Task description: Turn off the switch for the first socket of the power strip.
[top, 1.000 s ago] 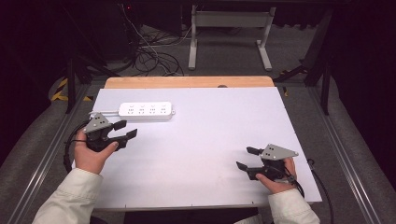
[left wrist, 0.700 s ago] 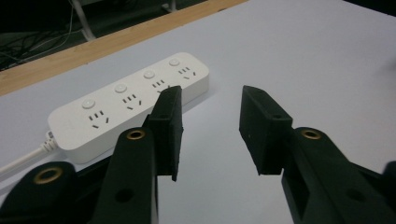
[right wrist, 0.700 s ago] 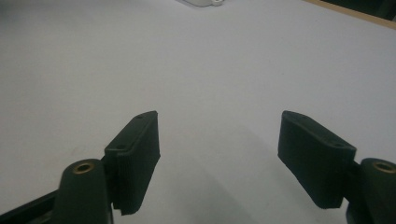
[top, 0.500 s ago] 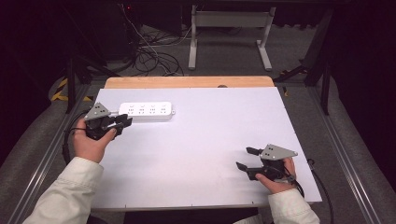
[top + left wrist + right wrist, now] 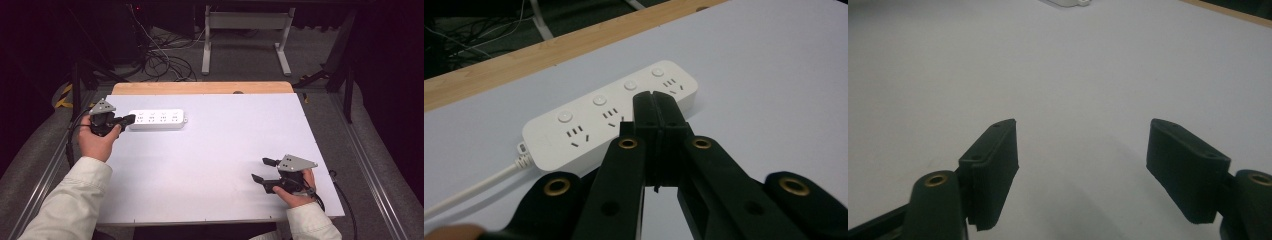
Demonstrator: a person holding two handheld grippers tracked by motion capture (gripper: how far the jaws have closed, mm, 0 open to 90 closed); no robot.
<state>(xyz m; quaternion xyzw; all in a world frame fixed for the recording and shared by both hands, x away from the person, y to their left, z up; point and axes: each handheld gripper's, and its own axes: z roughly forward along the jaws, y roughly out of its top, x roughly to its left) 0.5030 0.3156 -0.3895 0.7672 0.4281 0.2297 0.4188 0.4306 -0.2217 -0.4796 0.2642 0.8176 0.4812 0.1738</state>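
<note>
My left gripper (image 5: pixel 127 119) is at the near-left end of the white power strip (image 5: pixel 157 119), and the work in hand looks like pressing one of its round switch buttons or nudging the strip with closed tips. To do that well I should keep the jaws pressed flat together so they act as one blunt finger, come down square on a single button rather than across the seam between two sockets, and push gently, since the strip lies loose on the white table (image 5: pixel 210 150) and could slide toward the wooden edge (image 5: pixel 200 88) at twelve o'clock.

In the left gripper view my jaws are pressed together, pads face to face with nothing between them. Their tips sit over the power strip (image 5: pixel 609 112), around the third socket from the cable end; I cannot tell whether they touch the casing or hover just above it. The strip's white cable (image 5: pixel 469 192) runs off toward eight o'clock in that view.

On the table the strip lies at about ten o'clock, parallel to the far edge. My right gripper (image 5: pixel 261 170) rests well apart at about four o'clock, jaws spread wide and empty over bare tabletop.
</note>
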